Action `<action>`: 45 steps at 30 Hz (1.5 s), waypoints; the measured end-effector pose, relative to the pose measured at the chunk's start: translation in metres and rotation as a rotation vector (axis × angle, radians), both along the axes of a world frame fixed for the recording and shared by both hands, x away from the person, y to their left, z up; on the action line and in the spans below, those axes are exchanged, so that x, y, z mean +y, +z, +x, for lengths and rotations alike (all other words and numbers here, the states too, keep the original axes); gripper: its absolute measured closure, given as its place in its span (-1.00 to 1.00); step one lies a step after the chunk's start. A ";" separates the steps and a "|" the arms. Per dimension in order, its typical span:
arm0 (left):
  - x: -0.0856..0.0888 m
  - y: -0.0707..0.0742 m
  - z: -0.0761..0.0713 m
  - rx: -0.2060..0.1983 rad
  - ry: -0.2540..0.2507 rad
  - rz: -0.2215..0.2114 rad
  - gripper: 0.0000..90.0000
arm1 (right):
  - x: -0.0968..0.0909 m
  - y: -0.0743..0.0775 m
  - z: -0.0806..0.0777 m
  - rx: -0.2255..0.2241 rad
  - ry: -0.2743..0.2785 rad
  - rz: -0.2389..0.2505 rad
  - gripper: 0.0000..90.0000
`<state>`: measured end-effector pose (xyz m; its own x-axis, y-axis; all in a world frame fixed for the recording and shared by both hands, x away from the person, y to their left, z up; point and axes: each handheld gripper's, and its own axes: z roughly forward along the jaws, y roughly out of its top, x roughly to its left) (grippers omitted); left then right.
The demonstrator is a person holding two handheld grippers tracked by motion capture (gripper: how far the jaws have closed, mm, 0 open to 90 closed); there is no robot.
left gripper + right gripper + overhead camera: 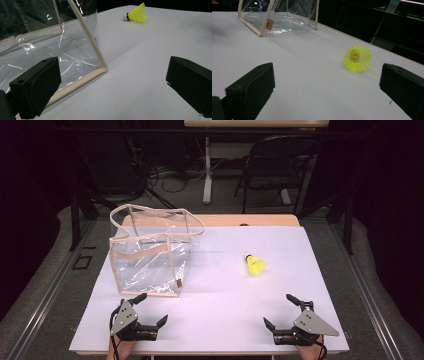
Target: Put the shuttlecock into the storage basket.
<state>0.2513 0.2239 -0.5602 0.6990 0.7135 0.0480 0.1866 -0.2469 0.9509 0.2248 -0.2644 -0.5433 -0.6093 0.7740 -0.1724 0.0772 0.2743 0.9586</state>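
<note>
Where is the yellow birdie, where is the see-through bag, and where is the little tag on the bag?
birdie (255, 264), high view, on its yellow skirt.
bag (145, 262), high view, on its clear front wall.
tag (269, 24), right gripper view, on the tan label at the bag's corner edge.

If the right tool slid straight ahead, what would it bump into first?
Probably the yellow plastic shuttlecock. The right tool is open, resting low over the white table, and the shuttlecock lies ahead, slightly toward one jaw, so it might just slip past.
</note>
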 end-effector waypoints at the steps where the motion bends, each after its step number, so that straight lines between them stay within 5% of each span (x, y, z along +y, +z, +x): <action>1: 0.000 0.000 0.000 0.001 -0.001 0.000 -1.00 | 0.000 0.000 0.000 0.002 0.000 -0.001 -1.00; 24: -0.002 0.000 0.001 0.014 -0.005 0.012 -1.00 | 0.003 -0.001 0.009 0.045 0.009 -0.043 -1.00; 45: -0.003 0.000 0.002 0.019 -0.014 0.018 -1.00 | 0.003 0.002 0.044 0.157 -0.050 -0.087 -1.00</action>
